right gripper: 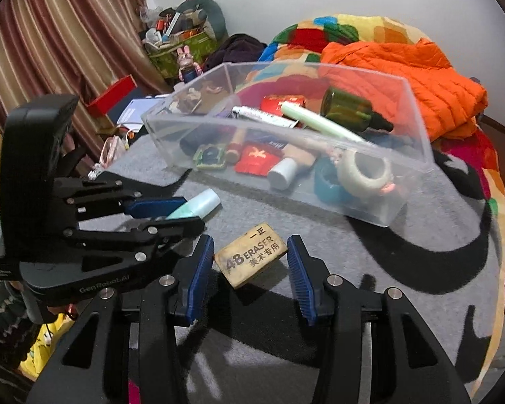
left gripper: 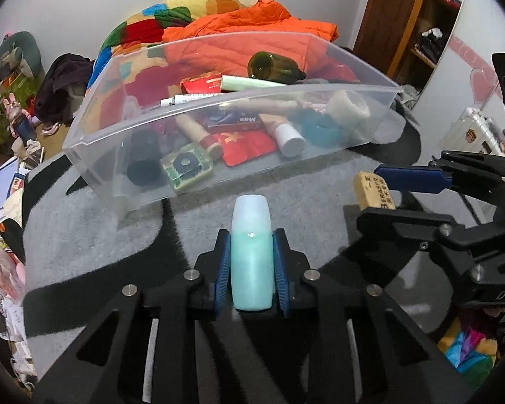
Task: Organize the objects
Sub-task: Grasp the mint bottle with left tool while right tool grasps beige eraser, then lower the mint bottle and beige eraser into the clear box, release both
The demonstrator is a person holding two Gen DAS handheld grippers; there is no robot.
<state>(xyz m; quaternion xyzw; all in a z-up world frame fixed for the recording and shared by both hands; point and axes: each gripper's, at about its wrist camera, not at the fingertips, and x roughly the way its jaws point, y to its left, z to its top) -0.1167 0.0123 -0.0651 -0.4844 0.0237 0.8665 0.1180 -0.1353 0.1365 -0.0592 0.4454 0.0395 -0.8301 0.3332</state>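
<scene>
My left gripper (left gripper: 251, 262) is shut on a small mint-green bottle (left gripper: 251, 256) with a pale cap, held low over the grey mat; it also shows in the right wrist view (right gripper: 198, 206). My right gripper (right gripper: 250, 262) is open around a tan eraser (right gripper: 251, 258) lying on the mat, pads apart from it on both sides. The eraser also shows in the left wrist view (left gripper: 373, 191) between the right gripper's fingers. A clear plastic bin (left gripper: 219, 104) stands behind, holding a green glass bottle (left gripper: 274, 67), tape roll (left gripper: 348, 107), red packets and tubes.
The bin (right gripper: 404, 158) sits on a grey and black mat (left gripper: 94, 235) on a bed. An orange jacket (right gripper: 404, 64) and a colourful blanket lie behind the bin. Clutter, boxes and a curtain are at the left; a wooden wardrobe is at the far right.
</scene>
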